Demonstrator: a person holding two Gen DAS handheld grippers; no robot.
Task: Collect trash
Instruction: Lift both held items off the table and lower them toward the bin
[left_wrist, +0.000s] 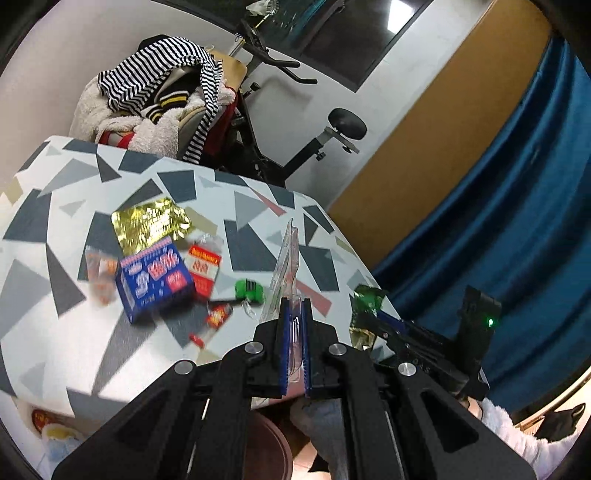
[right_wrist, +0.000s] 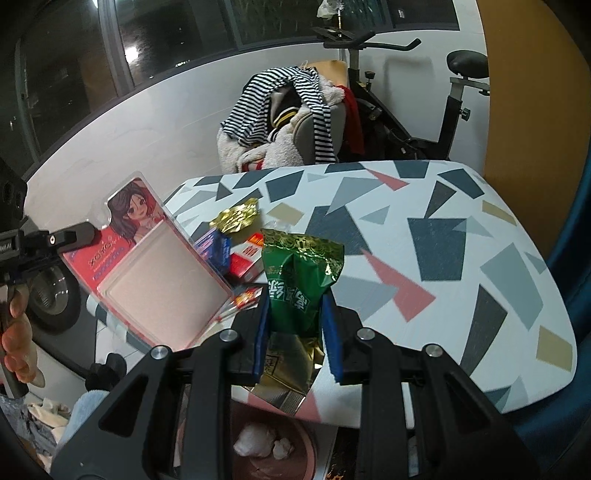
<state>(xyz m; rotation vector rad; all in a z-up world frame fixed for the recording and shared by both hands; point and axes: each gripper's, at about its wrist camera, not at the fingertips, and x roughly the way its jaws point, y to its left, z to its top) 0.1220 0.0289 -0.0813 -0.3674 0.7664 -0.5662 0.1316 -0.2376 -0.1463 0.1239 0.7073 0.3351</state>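
While both loads hang past bench (right_wrist: 461, 258) near edge: left fingers (left_wrist: 294, 332) clamp clear plastic pack (left_wrist: 286, 266) edge-up, right fingers (right_wrist: 295, 332) grip green foil bag (right_wrist: 301, 280) upright, brown bin (right_wrist: 273, 454) straight below, nearer right hand.

— What sort of place is this?
— A lived-in room at home. An exercise bike (right_wrist: 424, 92) stands by the white wall past the table's far edge, and a chair (left_wrist: 159, 107) beside it is heaped with clothes, a striped top on the pile.
— Anything else?
— A dark window (right_wrist: 147, 44), a blue curtain (left_wrist: 517, 206), and snack wrappers (left_wrist: 155, 221) littering the patterned table (right_wrist: 461, 258).
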